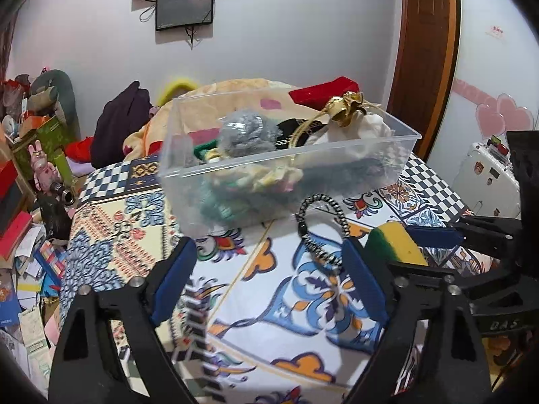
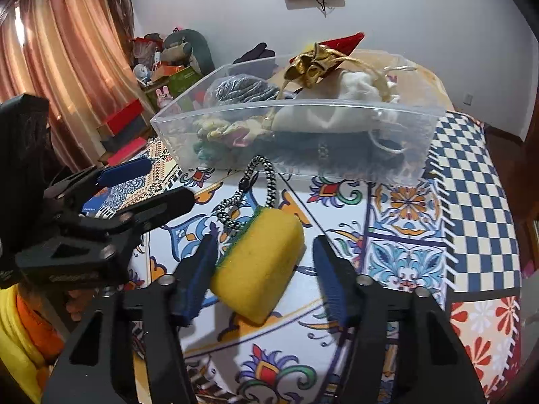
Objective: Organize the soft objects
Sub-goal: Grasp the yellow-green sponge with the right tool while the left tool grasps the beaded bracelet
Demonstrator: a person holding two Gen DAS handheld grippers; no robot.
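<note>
A yellow sponge with a green scrub side (image 2: 257, 264) lies on the patterned cloth between the open fingers of my right gripper (image 2: 266, 269), touching the left finger, apart from the right one. It also shows in the left wrist view (image 1: 394, 240). A black-and-white braided cord loop (image 1: 320, 225) lies in front of a clear plastic bin (image 1: 337, 168) that holds soft items: a grey knit piece (image 1: 246, 133), a gold pouch (image 1: 347, 107), white fabric. The cord (image 2: 249, 195) touches the sponge's far end. My left gripper (image 1: 269, 269) is open and empty, with the cord by its right finger.
The patterned tablecloth (image 2: 421, 252) covers the surface. Behind the bin lie a blanket heap (image 1: 235, 87) and a red box (image 1: 323, 92). Boxes, toys and papers (image 1: 30, 202) crowd the left side. A white suitcase (image 1: 485, 175) stands at right.
</note>
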